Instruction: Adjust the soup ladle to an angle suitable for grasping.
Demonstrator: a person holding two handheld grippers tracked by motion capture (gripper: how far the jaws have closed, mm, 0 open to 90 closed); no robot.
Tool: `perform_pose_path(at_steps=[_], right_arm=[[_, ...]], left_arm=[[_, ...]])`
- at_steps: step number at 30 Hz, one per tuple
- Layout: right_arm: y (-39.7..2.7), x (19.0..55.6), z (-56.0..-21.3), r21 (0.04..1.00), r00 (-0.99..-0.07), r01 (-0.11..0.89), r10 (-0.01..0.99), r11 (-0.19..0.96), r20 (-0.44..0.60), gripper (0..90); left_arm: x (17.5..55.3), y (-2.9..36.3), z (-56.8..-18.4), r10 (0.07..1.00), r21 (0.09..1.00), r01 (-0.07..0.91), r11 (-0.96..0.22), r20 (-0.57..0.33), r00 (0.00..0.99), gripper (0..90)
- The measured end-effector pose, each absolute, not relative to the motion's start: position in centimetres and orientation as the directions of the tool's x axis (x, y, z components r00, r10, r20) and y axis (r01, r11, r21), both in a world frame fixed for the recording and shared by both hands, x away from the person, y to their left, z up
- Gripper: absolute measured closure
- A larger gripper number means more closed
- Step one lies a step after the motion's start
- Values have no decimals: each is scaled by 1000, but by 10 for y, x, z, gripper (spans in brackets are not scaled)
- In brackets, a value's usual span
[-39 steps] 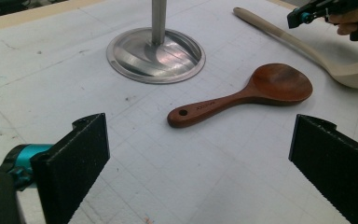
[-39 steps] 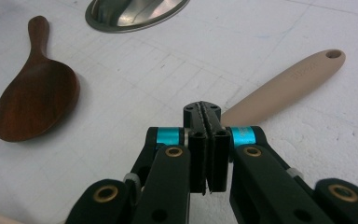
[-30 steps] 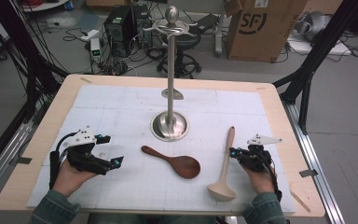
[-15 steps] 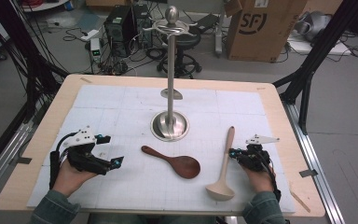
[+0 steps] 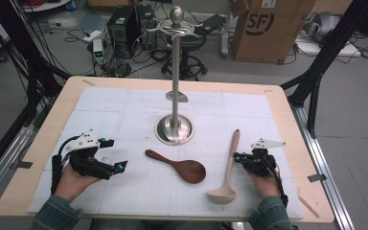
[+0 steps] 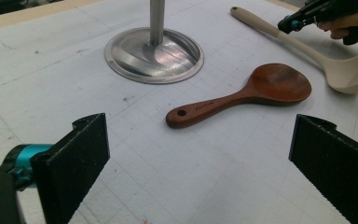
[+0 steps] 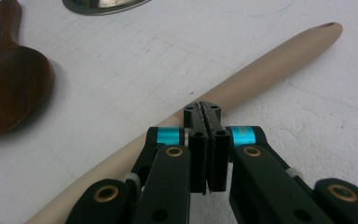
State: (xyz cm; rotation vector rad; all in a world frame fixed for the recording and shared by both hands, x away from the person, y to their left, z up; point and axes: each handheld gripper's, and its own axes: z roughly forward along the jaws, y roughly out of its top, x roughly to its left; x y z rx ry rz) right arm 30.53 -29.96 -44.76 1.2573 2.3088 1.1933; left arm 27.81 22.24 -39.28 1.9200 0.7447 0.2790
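Note:
A pale wooden ladle [image 5: 228, 165] lies on the white mat, with its bowl toward the front edge. My right gripper [image 5: 238, 157] is shut with nothing in it, and its tip sits right against the ladle's handle [image 7: 261, 74]. In the right gripper view, the gripper [image 7: 203, 111] shows both pads pressed together. A dark wooden rice spoon [image 5: 182, 166] lies flat at the mat's middle. My left gripper [image 5: 114, 154] rests open at the front left and faces that spoon [image 6: 242, 95]. Its jaws stand wide apart in the left gripper view [image 6: 198, 140].
A tall metal utensil stand [image 5: 175, 96] with a round base [image 6: 154, 53] rises behind the spoons, with hooks at its top. The white gridded mat [image 5: 124, 110] covers the wooden table. Beyond the table are cables, a stool and a cardboard box [image 5: 268, 28].
The ladle's bowl end has slid slightly left, and my right gripper has edged a little toward its handle. The left gripper and the dark spoon have not moved.

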Motion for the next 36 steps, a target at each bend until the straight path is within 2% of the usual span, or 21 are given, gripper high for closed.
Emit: perform_pose_path(at_steps=[21,36], right_arm=[[-294,306,-448,760,-621,577,765,298,171,899],[-299,313,-451,737,-581,612,795,289,171,898]], left_arm=[[278,222,-393,608,882,371,-291,-129,783,55],[278,223,-392,610,881,371,-293,-127,782,55]])
